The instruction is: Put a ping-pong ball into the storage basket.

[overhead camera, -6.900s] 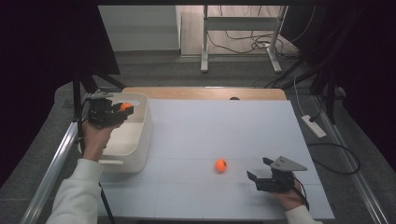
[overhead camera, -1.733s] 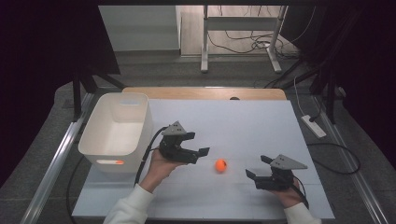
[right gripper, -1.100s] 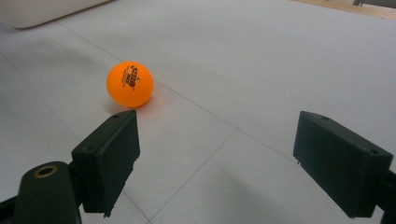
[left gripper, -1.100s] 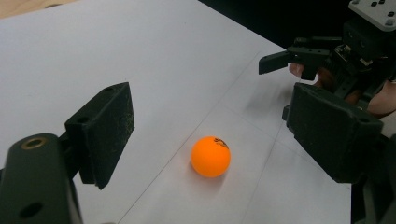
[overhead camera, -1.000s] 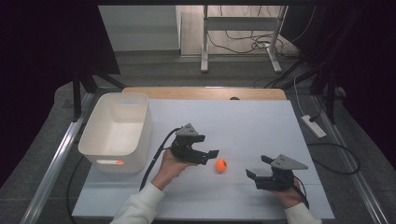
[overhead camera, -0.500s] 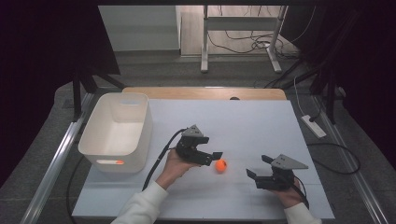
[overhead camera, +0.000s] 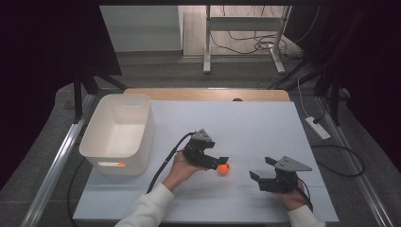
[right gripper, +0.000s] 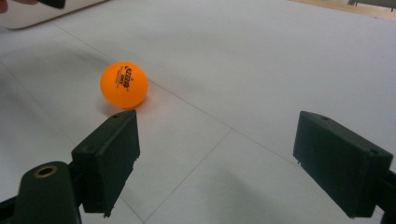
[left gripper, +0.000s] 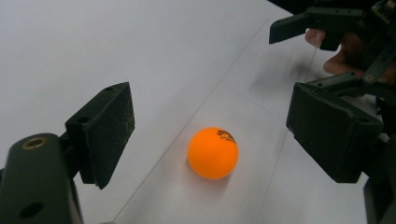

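Orange ball (left gripper: 213, 152) lies on table (overhead camera: 265, 127) directly ahead of left gripper (overhead camera: 218, 163), between its jaws, jaws apart, not touching. Right gripper (overhead camera: 261, 169) farther off, jaws apart, empty.

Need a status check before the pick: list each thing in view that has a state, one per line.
Left tool: open, pads either side of the ball, not touching it.
Right tool: open, empty.
Orange ball: loose on the white table, ungripped.
White bin: upright, something orange glowing through its front wall.
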Available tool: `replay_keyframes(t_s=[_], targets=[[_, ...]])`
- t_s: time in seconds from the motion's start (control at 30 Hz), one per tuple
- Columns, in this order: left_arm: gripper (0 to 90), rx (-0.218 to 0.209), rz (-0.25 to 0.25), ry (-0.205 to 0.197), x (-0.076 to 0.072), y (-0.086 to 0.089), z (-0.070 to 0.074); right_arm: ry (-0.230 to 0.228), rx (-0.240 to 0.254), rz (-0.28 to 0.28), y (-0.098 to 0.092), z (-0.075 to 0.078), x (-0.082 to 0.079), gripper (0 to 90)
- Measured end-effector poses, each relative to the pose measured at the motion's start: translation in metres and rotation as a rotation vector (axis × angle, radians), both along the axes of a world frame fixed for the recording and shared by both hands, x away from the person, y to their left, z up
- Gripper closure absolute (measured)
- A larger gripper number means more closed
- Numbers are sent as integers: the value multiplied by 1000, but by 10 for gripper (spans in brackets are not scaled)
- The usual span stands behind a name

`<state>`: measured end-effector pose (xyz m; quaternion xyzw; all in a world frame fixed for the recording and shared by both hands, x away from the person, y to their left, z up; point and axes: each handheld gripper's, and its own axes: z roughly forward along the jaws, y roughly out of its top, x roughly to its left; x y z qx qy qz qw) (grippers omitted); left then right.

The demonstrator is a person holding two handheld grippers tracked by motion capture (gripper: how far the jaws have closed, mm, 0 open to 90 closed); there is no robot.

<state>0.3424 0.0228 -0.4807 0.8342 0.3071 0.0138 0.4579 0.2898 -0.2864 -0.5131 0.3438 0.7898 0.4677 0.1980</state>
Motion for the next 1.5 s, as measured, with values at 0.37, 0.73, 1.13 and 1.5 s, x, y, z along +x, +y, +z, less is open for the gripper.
replay_keyframes(t_s=[0.37, 0.73, 1.13, 1.5], targets=[[159, 51, -14, 13, 1, -8, -8, -1, 4, 1, 0, 0, 0, 144], [159, 89, -36, 29, 3, -16, -18, -1, 2, 0, 0, 0, 0, 144], [152, 141, -54, 46, 4, -22, -27, -1, -1, 1, 0, 0, 0, 144], [153, 187, -60, 52, 4, -31, -37, 1, -8, 1, 0, -1, 0, 144]])
